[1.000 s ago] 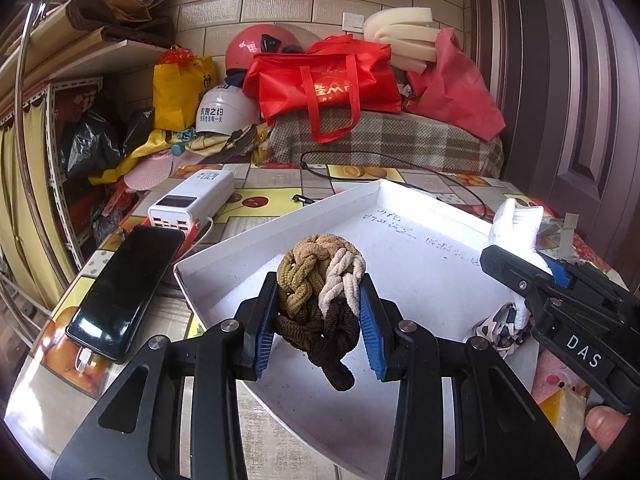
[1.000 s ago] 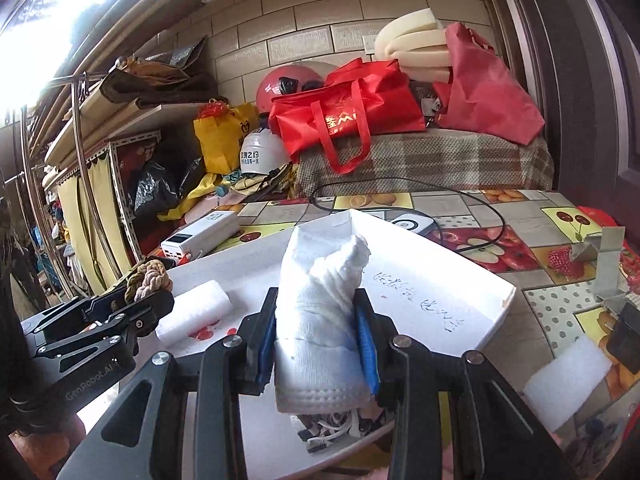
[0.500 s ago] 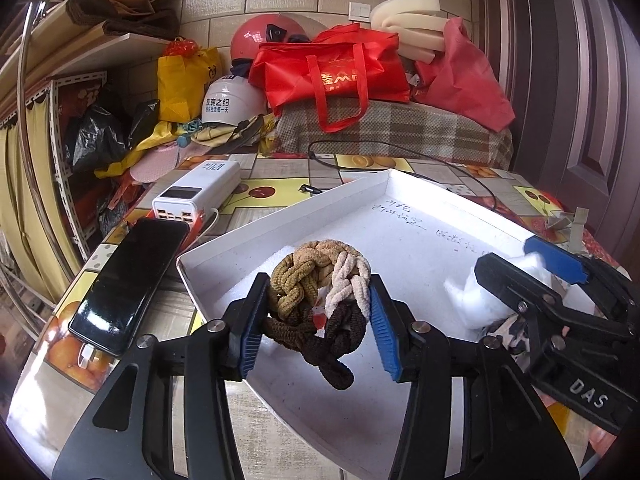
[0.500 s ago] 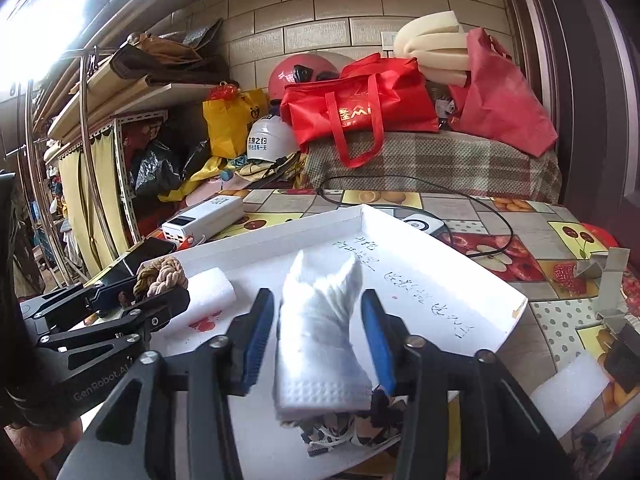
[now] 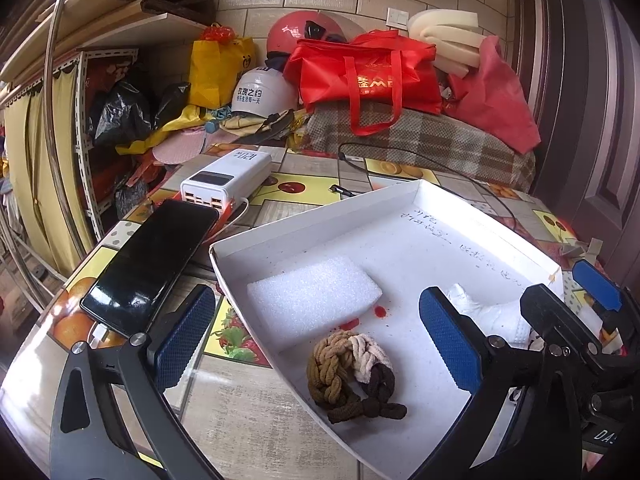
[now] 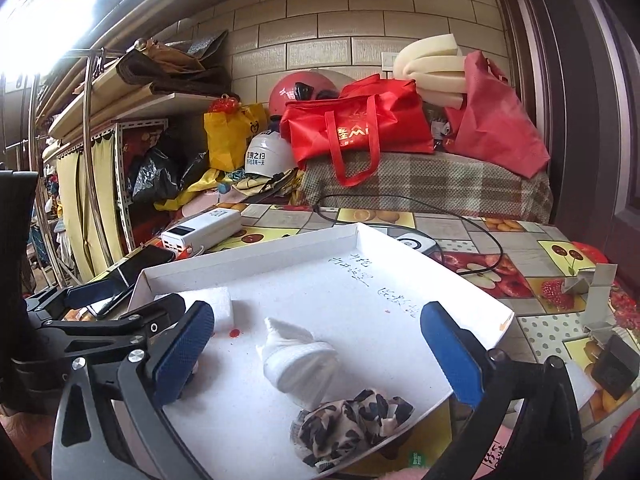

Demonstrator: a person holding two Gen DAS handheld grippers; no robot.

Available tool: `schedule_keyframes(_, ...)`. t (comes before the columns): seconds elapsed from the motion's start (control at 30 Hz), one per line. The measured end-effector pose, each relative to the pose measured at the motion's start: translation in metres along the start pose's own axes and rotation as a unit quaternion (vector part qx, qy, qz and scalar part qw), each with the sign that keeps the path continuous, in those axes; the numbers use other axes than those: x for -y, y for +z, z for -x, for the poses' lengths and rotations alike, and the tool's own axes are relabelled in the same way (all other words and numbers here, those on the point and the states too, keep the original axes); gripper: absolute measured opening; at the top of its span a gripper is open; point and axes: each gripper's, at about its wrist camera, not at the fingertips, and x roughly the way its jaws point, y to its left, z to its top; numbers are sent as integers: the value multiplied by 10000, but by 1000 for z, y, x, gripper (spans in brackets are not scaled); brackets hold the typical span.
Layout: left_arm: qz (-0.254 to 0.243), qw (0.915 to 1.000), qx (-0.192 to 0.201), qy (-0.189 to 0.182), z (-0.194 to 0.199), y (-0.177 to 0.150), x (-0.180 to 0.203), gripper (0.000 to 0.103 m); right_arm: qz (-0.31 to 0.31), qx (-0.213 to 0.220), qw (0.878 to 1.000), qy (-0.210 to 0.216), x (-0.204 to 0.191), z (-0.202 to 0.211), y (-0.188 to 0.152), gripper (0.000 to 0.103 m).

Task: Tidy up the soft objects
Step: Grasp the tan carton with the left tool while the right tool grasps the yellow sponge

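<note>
A shallow white tray (image 5: 420, 196) (image 6: 400, 244) lies on the fruit-print table. In it lie a braided brown, tan and cream hair tie (image 5: 352, 372), a white foam block (image 5: 312, 300) (image 6: 218, 304), a white rolled cloth (image 5: 488, 312) (image 6: 300, 360) and a leopard-print scrunchie (image 6: 352, 424). My left gripper (image 5: 316, 344) is open and empty, its jaws wide on either side of the hair tie. My right gripper (image 6: 316, 344) is open and empty, its jaws wide around the cloth.
A black phone (image 5: 148, 268) and a white power bank (image 5: 226, 178) lie left of the tray. A black cable (image 6: 472, 220) runs behind it. Red bags (image 5: 360, 76), helmets and foam pile up at the back. A small white cardboard piece (image 6: 596, 296) stands at the right.
Both grippers opened wide. The left let the hair tie drop into the tray; the right let go of the white cloth, which now lies tipped over in the tray.
</note>
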Motion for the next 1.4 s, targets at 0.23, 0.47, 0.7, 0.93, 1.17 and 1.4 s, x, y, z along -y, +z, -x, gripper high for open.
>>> schedule_keyframes(0.23,73,9999,125,91,4,-1,0,103,-2,229,9997,-50,0,9,-1,103)
schedule_keyframes(0.47,162,9993,322,-65,18,-6,-6,103,-68,381,9992,-135,2,31,-7,103)
schedule_keyframes(0.7,-79,9953,757,-594,57,-20,-1,103,83,491,9988,-41,7,70,-21,103)
schedule_keyframes(0.93,-1338,9785,1007,-1203,97,-44,42,103,217,231,9994,166,27,112,-40,103)
schedule_keyframes(1.17,-1806,9652,336,-1860,88,-50,65,103,210,-338,9992,56,86,155,-63,103)
schedule_keyframes(1.4,-2452,9469,77,-2078,86,-63,91,90,-310,-1189,9924,25,150,165,-81,103)
